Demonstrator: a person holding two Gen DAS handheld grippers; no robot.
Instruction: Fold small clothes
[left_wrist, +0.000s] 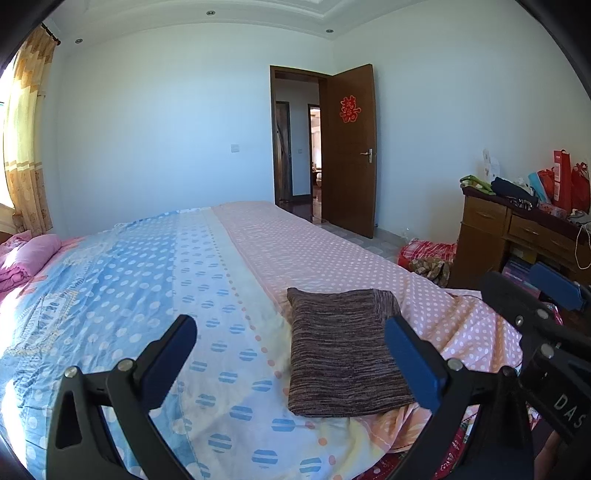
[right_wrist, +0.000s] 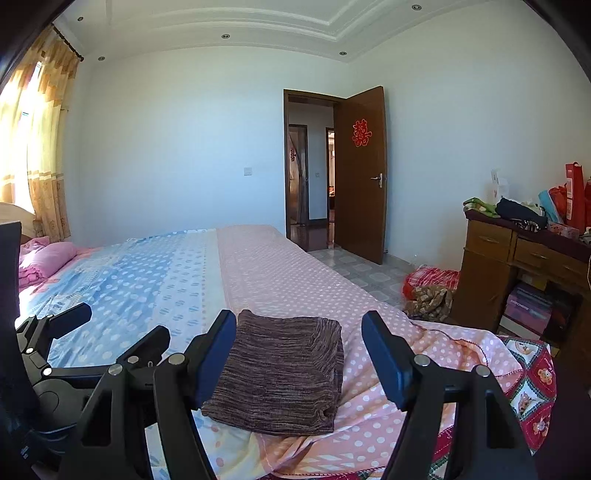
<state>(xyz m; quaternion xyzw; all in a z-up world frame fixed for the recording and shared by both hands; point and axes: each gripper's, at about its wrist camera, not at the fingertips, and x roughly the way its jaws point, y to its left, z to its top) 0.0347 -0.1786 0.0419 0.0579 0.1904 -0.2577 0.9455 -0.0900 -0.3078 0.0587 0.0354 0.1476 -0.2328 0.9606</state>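
folded garment lies free on the bed, both sets of fingers apart

your left gripper (left_wrist: 291, 343) has its fingers spread wide, and nothing is between them. in the left wrist view the folded brown garment (left_wrist: 343, 350) lies on the bed (left_wrist: 147, 280) beyond the fingertips, with the right-hand blue pad overlapping its right edge in the picture; whether that pad touches the cloth cannot be told.

your right gripper (right_wrist: 299, 350) has its fingers parted to a middling width, not pressing on anything. in the right wrist view the garment appears between and beyond the two blue pads, lying flat on the bedcover and not pinched.

the garment is a neat, roughly rectangular fold of mottled brown knit. it sits near the close edge of the bed, on the pink dotted part of the cover, just beside the seam where the pink meets the blue and white dotted part. its far edge shows a thicker layered fold.

the two grippers are close together: the right one shows at the right edge of the left wrist view, and the left one at the lower left of the right wrist view.

around you: a pink pillow (left_wrist: 29, 254) at the far left of the bed, a curtain (left_wrist: 26, 147) by the window, an open wooden door (left_wrist: 351, 155) with a red paper cutting, and a cluttered wooden dresser (left_wrist: 517, 229) at the right.
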